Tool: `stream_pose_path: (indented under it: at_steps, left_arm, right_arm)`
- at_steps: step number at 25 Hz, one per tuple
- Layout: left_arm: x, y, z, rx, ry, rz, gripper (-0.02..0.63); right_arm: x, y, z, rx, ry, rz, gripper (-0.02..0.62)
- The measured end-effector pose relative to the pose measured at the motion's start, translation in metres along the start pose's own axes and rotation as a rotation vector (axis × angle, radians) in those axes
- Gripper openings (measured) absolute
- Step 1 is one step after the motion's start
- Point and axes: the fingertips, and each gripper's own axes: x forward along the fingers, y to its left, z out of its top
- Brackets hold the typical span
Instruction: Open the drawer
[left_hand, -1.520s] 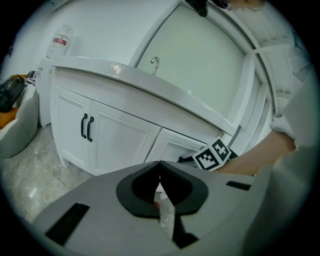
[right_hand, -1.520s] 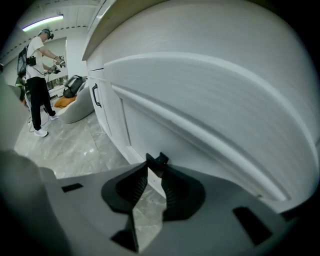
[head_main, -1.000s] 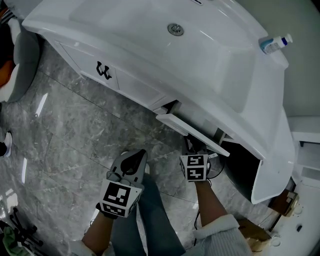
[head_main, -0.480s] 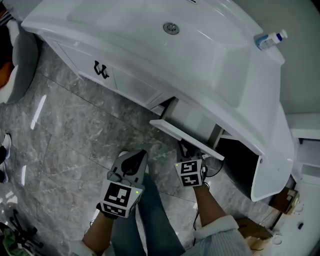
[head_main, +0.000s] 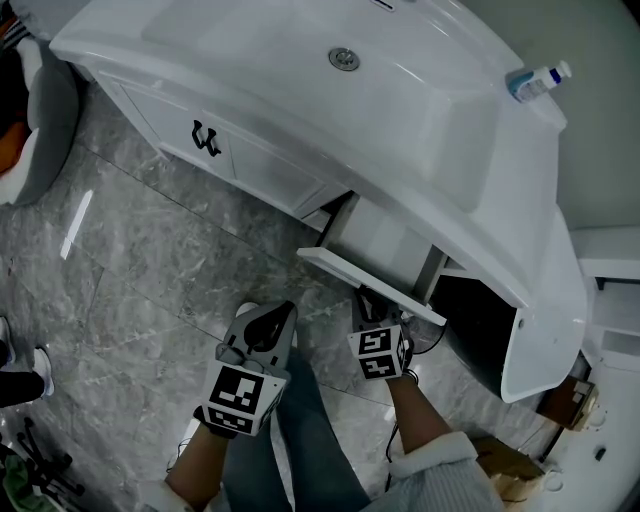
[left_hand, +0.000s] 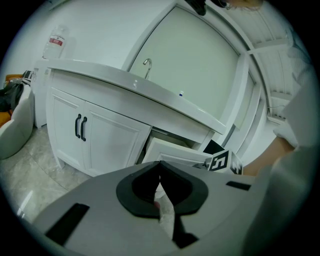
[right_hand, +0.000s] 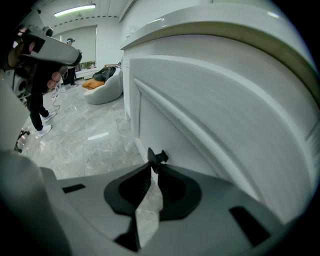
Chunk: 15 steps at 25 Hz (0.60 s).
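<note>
Drawn farther out since a second ago, the drawer (head_main: 372, 284) now juts clear past the rim of the white tabletop (head_main: 430, 130), and the right claw (head_main: 368, 300) has come back toward the person with it. That claw is narrow and closing, pinching the drawer's black handle (right_hand: 157, 157) at its tips. The left claw (head_main: 272, 322) hangs with tips together and nothing in them, near the drawer front's left end but apart from it. Bare marble floor (head_main: 150, 280) lies open to the left. Right of the drawer gapes a dark recess (head_main: 480, 330) under the tabletop.
</note>
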Motion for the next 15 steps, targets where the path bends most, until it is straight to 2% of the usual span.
stream_pose_path:
  at_steps: [10, 15]
  left_arm:
    - [-0.0022, 0.0033, 0.0016, -0.005, 0.0, 0.003, 0.017]
    - [-0.001, 0.0053, 0.0043, 0.003, 0.005, 0.0, 0.017]
  right_arm:
    - [-0.0012, 0.0075, -0.006, 0.009, 0.013, -0.009, 0.046]
    - [0.0056, 0.0091, -0.0094, 0.091, 0.031, -0.027, 0.057]
